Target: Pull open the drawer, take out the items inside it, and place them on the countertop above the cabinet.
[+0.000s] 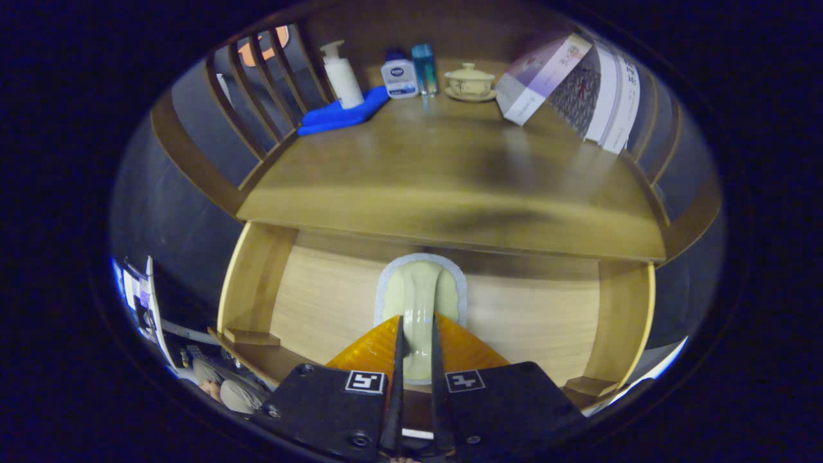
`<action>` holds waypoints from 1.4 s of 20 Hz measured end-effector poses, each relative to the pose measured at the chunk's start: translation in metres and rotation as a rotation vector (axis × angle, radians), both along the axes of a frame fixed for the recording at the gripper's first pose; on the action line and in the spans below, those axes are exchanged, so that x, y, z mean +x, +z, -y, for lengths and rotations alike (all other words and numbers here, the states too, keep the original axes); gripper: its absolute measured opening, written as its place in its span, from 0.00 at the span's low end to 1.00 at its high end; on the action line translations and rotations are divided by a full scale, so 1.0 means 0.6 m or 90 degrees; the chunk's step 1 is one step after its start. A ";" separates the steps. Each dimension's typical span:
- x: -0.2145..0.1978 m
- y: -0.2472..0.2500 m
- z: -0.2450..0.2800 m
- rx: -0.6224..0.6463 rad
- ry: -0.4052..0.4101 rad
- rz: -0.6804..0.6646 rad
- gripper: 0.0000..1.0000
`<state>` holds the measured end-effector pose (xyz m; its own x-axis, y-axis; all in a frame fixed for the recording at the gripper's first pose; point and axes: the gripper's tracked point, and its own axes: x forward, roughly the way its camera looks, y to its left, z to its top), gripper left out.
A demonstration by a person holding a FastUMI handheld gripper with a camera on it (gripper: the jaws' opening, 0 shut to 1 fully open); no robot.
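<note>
The gripper (416, 334) is closed on the raised handle of a pale green scrub brush (421, 299), both fingers pressing its sides, with the brush head extending toward 12 o'clock from the fingertips. The brush's long axis runs in line with the fingers, over the floor of the open drawer (321, 302). The countertop (450, 173) lies beyond and above at 12 o'clock, so the coming move is judged a lift and forward carry.

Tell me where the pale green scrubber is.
In the gripper view, the pale green scrubber sits between the gripper fingers, over the open drawer, below the countertop.
</note>
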<state>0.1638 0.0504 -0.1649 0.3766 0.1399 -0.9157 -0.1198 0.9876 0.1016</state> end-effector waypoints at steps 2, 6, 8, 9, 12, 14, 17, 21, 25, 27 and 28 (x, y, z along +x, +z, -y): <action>0.004 0.040 0.001 0.006 0.005 0.018 0.21; 0.048 0.094 0.006 0.008 -0.008 0.053 0.21; 0.083 0.104 0.007 0.005 -0.017 0.067 0.21; 0.101 0.103 0.009 0.000 -0.025 0.070 0.22; 0.143 0.094 0.000 0.003 -0.048 0.065 0.21; 0.175 0.086 -0.002 0.001 -0.055 0.063 0.21; 0.218 0.069 0.006 -0.017 -0.060 0.060 0.21; 0.247 0.049 0.007 -0.004 -0.080 0.055 0.21; 0.257 0.044 0.008 0.007 -0.082 0.073 0.21; 0.259 0.043 0.009 0.015 -0.082 0.090 0.24; 0.257 0.041 0.004 0.027 -0.082 0.094 0.26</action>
